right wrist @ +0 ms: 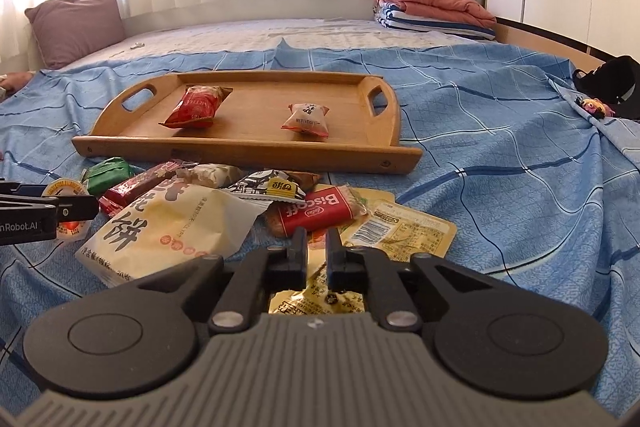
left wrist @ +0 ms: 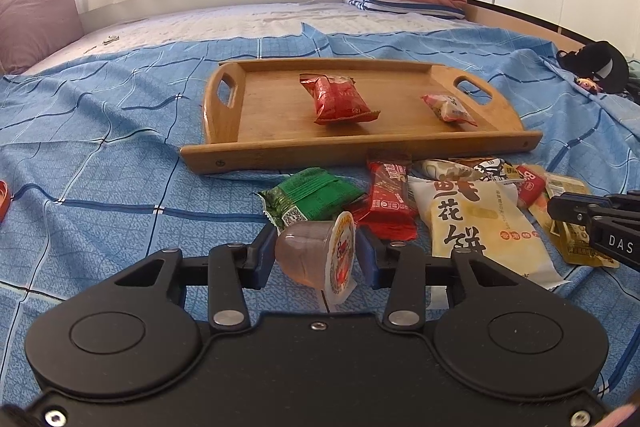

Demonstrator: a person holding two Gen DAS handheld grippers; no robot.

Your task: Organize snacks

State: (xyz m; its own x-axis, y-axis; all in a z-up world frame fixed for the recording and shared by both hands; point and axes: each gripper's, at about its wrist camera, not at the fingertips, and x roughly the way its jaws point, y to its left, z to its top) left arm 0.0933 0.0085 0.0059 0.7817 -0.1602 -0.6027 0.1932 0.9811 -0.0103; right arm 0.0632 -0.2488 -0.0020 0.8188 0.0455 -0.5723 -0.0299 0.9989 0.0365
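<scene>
- Wooden serving tray (left wrist: 224, 155) lies on the blue checked bedsheet (left wrist: 100, 131), and it already carries two packets: a red snack bag (left wrist: 340, 101) near the middle and a smaller pink-and-white packet (left wrist: 450, 109) toward the right-hand handle.
- Just in front of the tray, the unsorted pile sits on the sheet: a green packet (left wrist: 310, 197), a red bar wrapper (left wrist: 390, 203), a big pale-yellow pastry bag (left wrist: 480, 223), a red Biscoff biscuit (right wrist: 316, 213) and a flat yellow sachet (right wrist: 400, 231).
- Left gripper (left wrist: 316, 255) has its blue-padded jaws closed on a jelly cup (left wrist: 310, 253), which lies sideways, foil lid facing right; it seems to be raised just off the sheet beside the green packet.
- Right gripper (right wrist: 316, 255) hovers low over the yellow sachet with its jaws narrow, only a slim gap between them; nothing appears to be pinched.
- Step in hand, as I judge it: the jelly cup is picked and awaits transfer to the tray.
- Next move calls for lifting it over the tray's near rail and setting it in a bare spot, probably the left half, clear of both packets.
- Squeezing harder could deform the soft cup.
</scene>
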